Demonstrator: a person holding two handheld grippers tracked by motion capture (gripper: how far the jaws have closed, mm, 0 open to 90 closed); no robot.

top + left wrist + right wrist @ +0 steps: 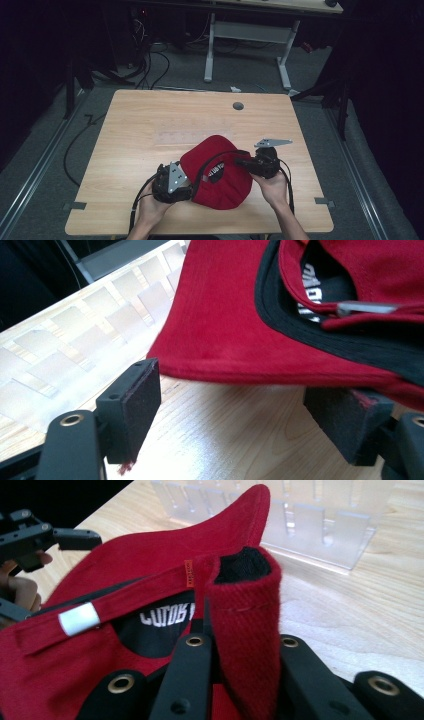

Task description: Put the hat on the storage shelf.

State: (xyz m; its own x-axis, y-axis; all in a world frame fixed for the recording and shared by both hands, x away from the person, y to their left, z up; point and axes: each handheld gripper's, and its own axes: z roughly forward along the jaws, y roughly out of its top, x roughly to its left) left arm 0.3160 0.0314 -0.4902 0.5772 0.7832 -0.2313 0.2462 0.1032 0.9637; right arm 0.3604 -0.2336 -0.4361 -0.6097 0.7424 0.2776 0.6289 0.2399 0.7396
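Note:
A red cap [225, 189] with a black lining lies on the wooden table [150, 120], its inside facing up. My left gripper [186, 186] is at the cap's left edge. In the left gripper view the left gripper [240, 415] stands open, its pads [135, 400] wide apart, and the red brim [225, 335] hangs just beyond them, over the right pad. My right gripper [241, 162] is at the cap's right side. In the right gripper view the right gripper [240, 645] is shut on a fold of the cap's rim [245, 610], next to the back strap [80, 619].
A clear plastic rack [190, 135] lies flat on the table just behind the cap, and appears as the rack [320, 525] in the right gripper view. A grey grommet [238, 106] sits near the far edge. A white-legged desk [250, 30] and cables stand beyond the table.

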